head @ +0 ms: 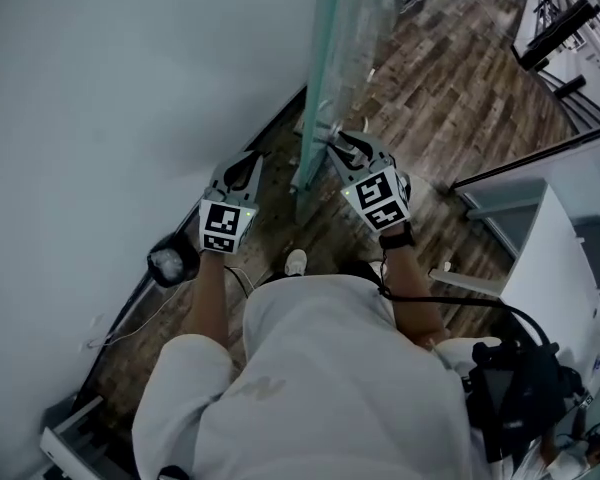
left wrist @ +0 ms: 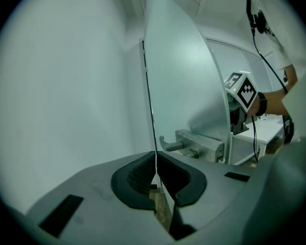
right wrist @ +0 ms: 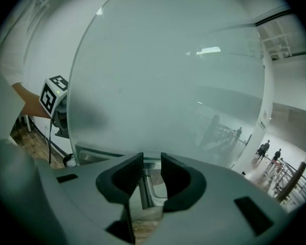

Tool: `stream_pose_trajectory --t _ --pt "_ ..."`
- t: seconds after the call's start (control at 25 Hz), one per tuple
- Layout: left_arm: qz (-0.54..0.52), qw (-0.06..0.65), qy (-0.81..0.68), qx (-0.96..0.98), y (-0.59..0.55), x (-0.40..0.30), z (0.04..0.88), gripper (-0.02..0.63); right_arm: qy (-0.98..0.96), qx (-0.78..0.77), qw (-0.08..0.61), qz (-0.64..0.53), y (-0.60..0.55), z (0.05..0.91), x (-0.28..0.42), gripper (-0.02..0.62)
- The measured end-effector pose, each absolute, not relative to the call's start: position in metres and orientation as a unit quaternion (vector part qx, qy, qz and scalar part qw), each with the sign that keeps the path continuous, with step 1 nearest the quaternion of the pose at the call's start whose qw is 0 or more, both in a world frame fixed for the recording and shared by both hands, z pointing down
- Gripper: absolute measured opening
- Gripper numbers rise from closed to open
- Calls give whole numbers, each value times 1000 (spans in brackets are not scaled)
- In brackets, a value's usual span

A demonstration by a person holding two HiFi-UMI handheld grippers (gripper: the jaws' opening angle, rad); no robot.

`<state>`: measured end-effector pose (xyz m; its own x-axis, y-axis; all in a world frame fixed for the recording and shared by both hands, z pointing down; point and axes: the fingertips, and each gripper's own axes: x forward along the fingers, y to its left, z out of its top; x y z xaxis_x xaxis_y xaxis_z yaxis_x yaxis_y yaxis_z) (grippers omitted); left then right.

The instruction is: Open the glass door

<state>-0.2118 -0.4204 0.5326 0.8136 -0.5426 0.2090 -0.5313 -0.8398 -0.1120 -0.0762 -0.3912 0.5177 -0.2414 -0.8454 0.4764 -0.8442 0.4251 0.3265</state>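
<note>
The frosted glass door (head: pixel 325 78) stands edge-on in the head view, ajar from the white wall. My left gripper (head: pixel 242 165) hangs on the wall side of the door, apart from it. Its jaws are shut with nothing between them (left wrist: pixel 155 173), and it looks at the door's lever handle (left wrist: pixel 171 146) and metal lock plate (left wrist: pixel 201 147). My right gripper (head: pixel 345 148) is on the other side, at the handle (head: pixel 325 133). It is open (right wrist: pixel 151 175), and the handle's metal bar (right wrist: pixel 145 190) shows in the gap, untouched by the pads.
A white wall (head: pixel 100 88) closes the left side. A black round object (head: pixel 170 261) and a cable lie on the wood floor (head: pixel 450 78) at the wall's foot. A white desk (head: pixel 560 288) stands to the right, with black railings (head: pixel 560 18) beyond.
</note>
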Motion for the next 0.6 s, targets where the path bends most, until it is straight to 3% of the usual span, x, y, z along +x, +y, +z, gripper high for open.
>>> stream_pose_trajectory --t 0.32,0.6 --pt "-108 0 338 -935 -418 -253 545 12 -783 484 389 28 -396 556 -93 107" --pt "-96 -22 388 -916 -409 -272 554 12 -781 438 444 -14 -417 569 -111 97"
